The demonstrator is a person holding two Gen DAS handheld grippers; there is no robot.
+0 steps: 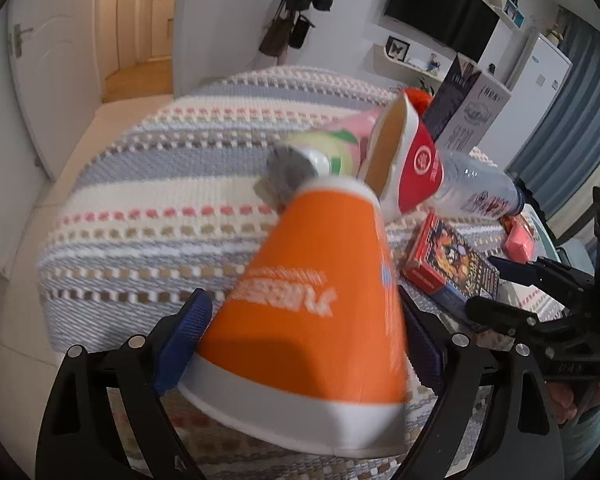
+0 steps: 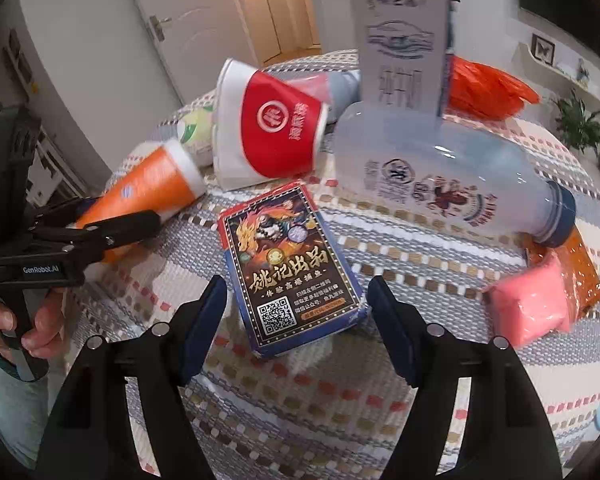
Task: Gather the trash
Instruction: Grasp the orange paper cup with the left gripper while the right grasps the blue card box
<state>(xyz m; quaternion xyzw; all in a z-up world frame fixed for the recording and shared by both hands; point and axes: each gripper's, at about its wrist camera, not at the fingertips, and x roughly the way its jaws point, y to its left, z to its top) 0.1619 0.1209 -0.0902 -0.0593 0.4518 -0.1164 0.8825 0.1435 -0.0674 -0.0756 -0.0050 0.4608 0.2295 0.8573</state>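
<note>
Coarse woven cloth (image 2: 380, 380); apparently paper orange cup (image 1: 312, 320); glossy plastic bottle (image 2: 440, 168).

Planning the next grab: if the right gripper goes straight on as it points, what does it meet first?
Most likely the playing card box, lying flat between the right gripper's open jaws; the plastic bottle lies further on.

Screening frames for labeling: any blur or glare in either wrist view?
Left wrist view: the orange paper cup between the left gripper fingers is motion-smeared, as is the striped woven tablecloth. Right wrist view: sharper, the dark printed card box is legible; soft highlights on the clear plastic bottle. Both have fisheye vignetting.
</note>
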